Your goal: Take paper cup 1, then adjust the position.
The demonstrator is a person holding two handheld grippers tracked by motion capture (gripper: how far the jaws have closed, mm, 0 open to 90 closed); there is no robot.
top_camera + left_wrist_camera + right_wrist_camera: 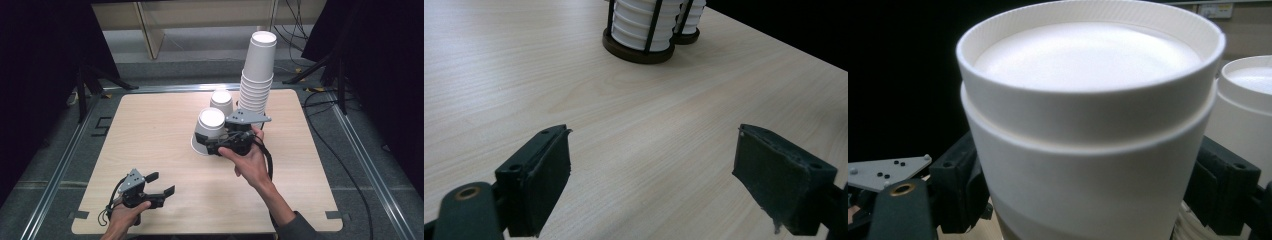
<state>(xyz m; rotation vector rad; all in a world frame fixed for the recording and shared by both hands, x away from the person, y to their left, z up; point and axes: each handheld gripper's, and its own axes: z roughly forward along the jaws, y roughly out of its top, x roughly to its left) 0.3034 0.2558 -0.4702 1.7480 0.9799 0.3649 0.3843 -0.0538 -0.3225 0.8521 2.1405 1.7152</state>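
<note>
On the pale wooden desk, the tall stack of white paper cups stands near the far edge. The right gripper pinches an upturned white paper cup mid-desk. The left gripper, spread, hovers near the front-left corner. Its view shows the stack's dark wire holder.

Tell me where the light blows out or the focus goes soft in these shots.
Right gripper view: the held cup's upturned base is washed out white, its near wall soft. Left gripper view: the table carries a pale sheen. High view: dark surroundings, evenly lit tabletop.
</note>
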